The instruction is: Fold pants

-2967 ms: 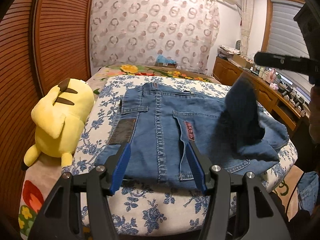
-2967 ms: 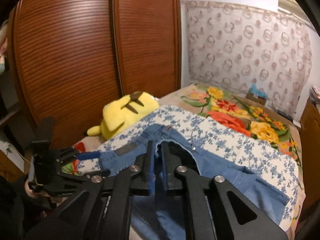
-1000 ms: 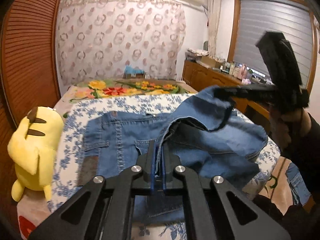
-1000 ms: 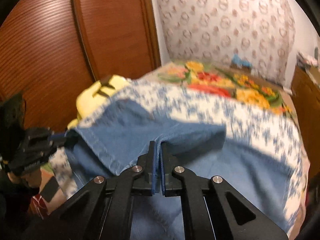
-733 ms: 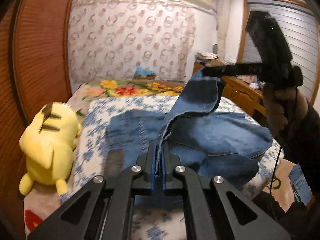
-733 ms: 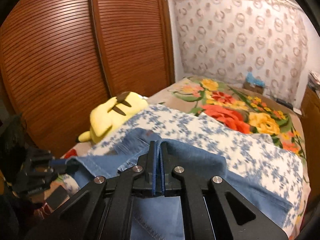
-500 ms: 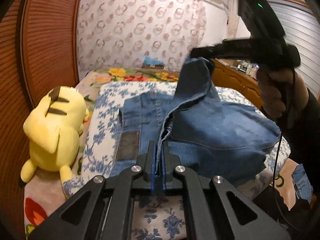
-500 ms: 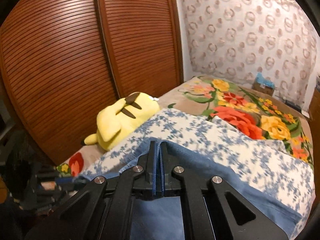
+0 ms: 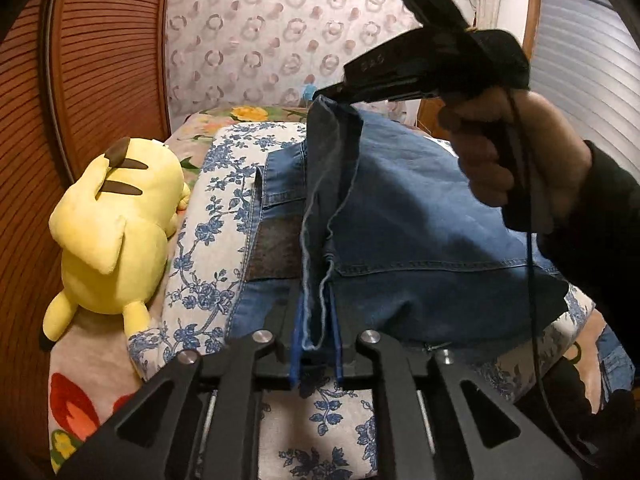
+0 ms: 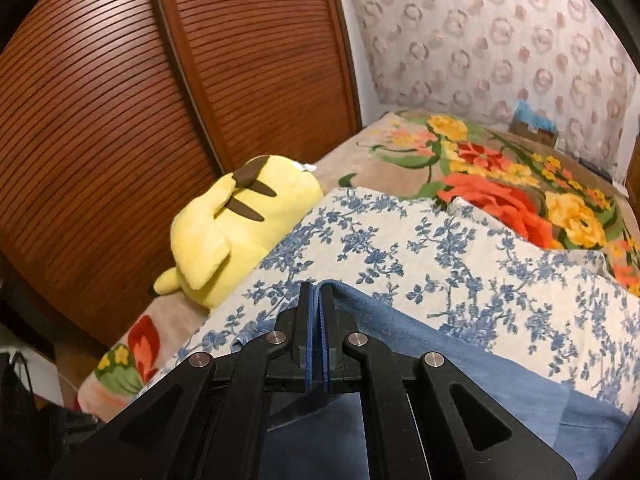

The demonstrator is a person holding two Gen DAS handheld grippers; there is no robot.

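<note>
Blue jeans (image 9: 420,208) lie on a bed cover with blue flowers (image 9: 216,232), one half folded over toward the left. My left gripper (image 9: 316,320) is low at the near edge; its jaws are opening, and the frayed denim hem lies loosely between the blue pads (image 9: 295,344). Held by a hand (image 9: 508,152), my right gripper (image 9: 332,94) is shut on the far corner of the fold and keeps it lifted. In the right wrist view the right gripper (image 10: 316,300) pinches the denim edge (image 10: 440,344) above the cover.
A yellow plush toy (image 9: 116,220) lies left of the jeans, also seen as the plush toy (image 10: 240,224) beside brown slatted doors (image 10: 120,120). A bright flowered blanket (image 10: 500,184) covers the far bed. A dark sleeve (image 9: 600,240) fills the right side.
The right gripper carried the lifted denim leftward across the jeans. The left gripper sank toward the near edge, and its jaws parted slightly around the hem.
</note>
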